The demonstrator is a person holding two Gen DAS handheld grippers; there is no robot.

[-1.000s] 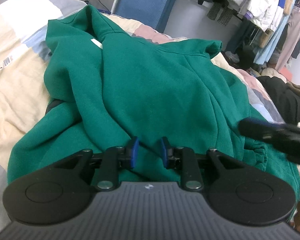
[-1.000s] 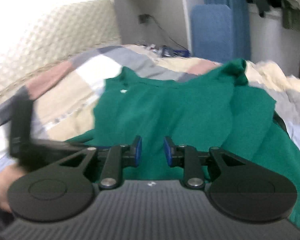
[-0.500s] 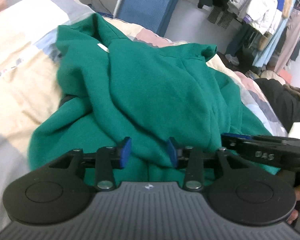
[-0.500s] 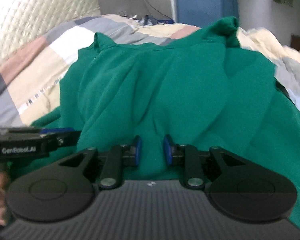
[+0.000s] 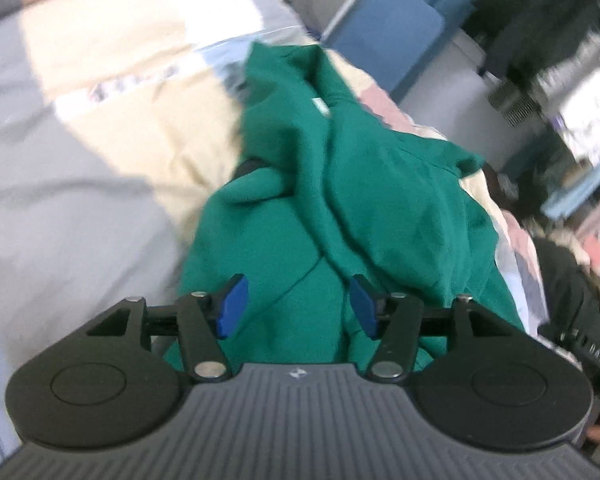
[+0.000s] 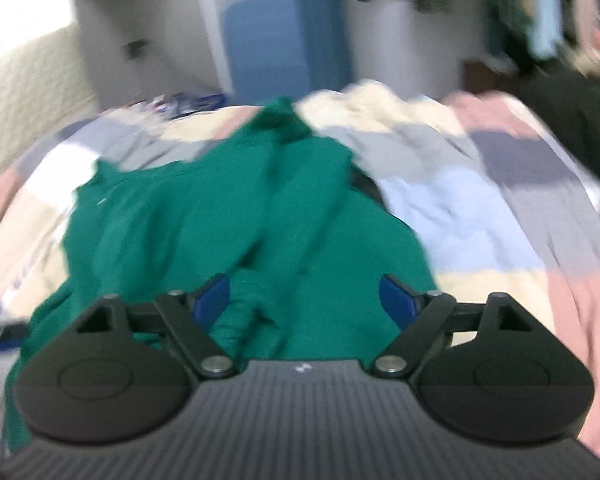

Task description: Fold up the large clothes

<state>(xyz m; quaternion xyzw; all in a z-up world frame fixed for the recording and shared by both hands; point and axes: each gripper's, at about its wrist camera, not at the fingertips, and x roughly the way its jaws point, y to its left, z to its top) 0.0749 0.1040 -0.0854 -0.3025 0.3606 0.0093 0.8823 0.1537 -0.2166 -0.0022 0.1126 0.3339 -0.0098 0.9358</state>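
**Both jaws opening over a half-folded green hoodie**

Both pairs of jaws are opening. On my left gripper [image 5: 298,306] the blue pads stand apart with green cloth lying below and between them, and neither pad presses on it, so I read it as released. My right gripper [image 6: 304,300] is spread wider, its pads clear of the fabric that shows in the gap; nothing is held there either.

The green hoodie [image 5: 364,208] lies on the patchwork bedspread [image 5: 100,152], bunched lengthwise into a long ridge with a sleeve or side panel thrown over its middle. From the right wrist view it [image 6: 220,216] fills the near centre of the bed, with the pale quilt squares [image 6: 460,216] bare to its right.

I judge the garment to be thick, soft fleece: limp, fairly heavy for cloth, not slippery, and likely to sag and drag when lifted by one point. The better holds, in my judgement, are the doubled edges, such as the hem, cuff or shoulder seam, taken with both grippers at once.

Motion blur smears both views. I cannot tell hood from sleeve at the far end, and the near hem is hidden behind the gripper bodies. A dark patch at the hoodie's edge is unreadable.
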